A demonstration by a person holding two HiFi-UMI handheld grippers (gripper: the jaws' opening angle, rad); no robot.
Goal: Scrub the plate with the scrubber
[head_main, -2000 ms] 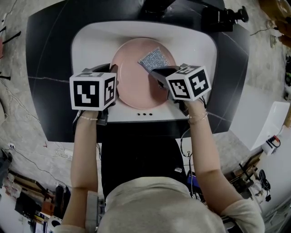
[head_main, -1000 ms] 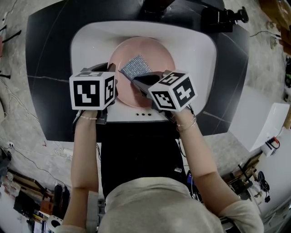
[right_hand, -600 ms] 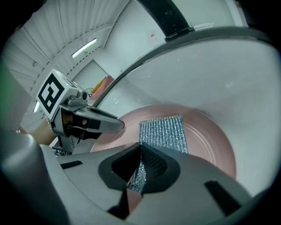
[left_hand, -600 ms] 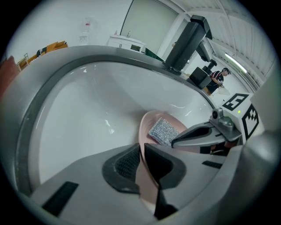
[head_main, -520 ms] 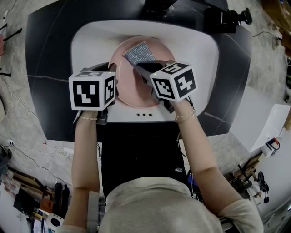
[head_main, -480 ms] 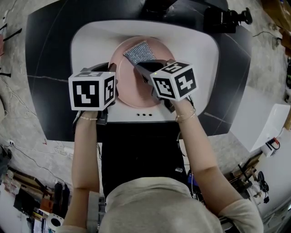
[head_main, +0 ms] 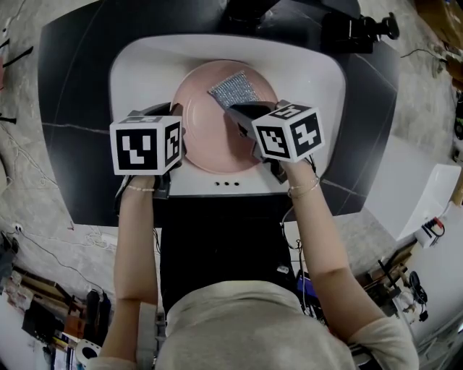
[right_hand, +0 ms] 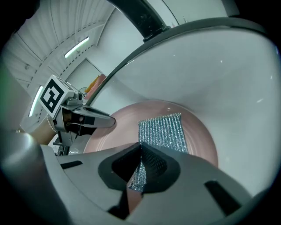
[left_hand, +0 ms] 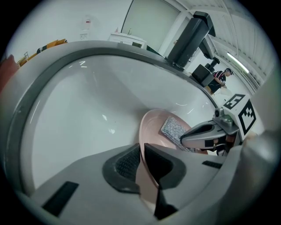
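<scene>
A pink plate [head_main: 210,134] lies in the white sink [head_main: 145,61]. My left gripper [head_main: 177,134] is shut on the plate's left rim [left_hand: 147,176], holding it. A silver mesh scrubber [head_main: 236,89] lies flat on the plate's far right part, and my right gripper [head_main: 239,114] is shut on its near end. In the right gripper view the scrubber [right_hand: 163,132] spreads over the plate [right_hand: 202,145] ahead of the jaws. In the left gripper view the scrubber [left_hand: 175,129] and the right gripper [left_hand: 184,139] show beyond the plate's rim.
The sink sits in a black counter [head_main: 69,108]. A dark faucet [head_main: 249,9] stands at the sink's back edge, and a black fixture [head_main: 354,29] is at the back right. Three overflow holes [head_main: 226,183] mark the sink's near rim.
My right gripper has swept the scrubber across the plate: from the right to the left-centre, up to the far edge, and now back toward the right. The left gripper has held still.
</scene>
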